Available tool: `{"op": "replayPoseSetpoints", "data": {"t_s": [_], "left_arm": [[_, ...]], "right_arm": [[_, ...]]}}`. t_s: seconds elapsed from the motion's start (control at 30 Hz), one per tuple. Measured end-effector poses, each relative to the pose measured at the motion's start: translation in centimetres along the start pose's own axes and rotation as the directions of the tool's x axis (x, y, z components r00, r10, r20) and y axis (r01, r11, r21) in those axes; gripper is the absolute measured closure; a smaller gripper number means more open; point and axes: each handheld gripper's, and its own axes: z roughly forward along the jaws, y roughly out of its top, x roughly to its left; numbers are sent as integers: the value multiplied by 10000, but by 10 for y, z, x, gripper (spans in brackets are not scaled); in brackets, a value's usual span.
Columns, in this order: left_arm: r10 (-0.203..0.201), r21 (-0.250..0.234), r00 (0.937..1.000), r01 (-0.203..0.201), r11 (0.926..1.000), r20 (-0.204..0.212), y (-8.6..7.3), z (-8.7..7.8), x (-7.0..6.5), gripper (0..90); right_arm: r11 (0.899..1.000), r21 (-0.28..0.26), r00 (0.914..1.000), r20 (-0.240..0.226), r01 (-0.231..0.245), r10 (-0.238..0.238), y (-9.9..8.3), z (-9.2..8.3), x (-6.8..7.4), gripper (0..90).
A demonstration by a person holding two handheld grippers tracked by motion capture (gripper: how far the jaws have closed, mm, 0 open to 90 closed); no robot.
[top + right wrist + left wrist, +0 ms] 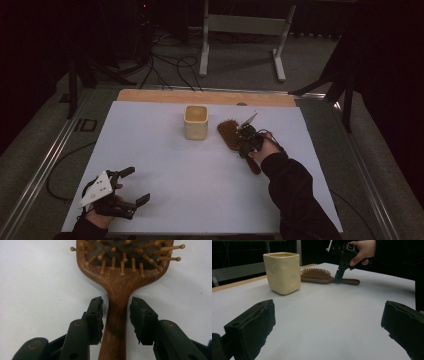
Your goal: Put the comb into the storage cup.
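White table (200,195) carries a cream cup (195,122) just left of the right gripper (115,315). A wooden hairbrush (117,285) lies flat, its handle between that gripper's slightly parted jaws, not clamped. The left gripper (134,186) rests well apart, jaws wide and empty.

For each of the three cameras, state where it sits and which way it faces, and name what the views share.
High view: above the person's side, facing forward and down on the white table; forearms and both grippers show.
Left gripper view: low over the table, looking across at the cream cup and hairbrush; own jaws wide apart.
Right gripper view: looking down at the hairbrush, jaws straddling its handle.
Shared: the hairbrush.
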Motion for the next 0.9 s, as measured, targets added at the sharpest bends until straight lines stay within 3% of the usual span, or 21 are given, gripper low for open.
{"op": "replayPoseSetpoints", "data": {"t_s": [0.33,0.67,0.73,0.9], "left_arm": [[4,25,10000,-4,10000,24,0,0,0,1],[-9,51,10000,9,10000,44,-1,1,0,1],[-8,64,10000,8,10000,39,-1,1,0,1],[-25,89,10000,25,10000,66,-1,1,-1,1]], "right_arm": [[9997,195,9994,335,-124,118,4,4,1,665],[9989,303,9991,253,-351,343,7,5,0,706],[9994,274,9994,258,-224,217,6,5,0,713],[9993,174,9979,569,-335,324,5,5,4,723]]}}
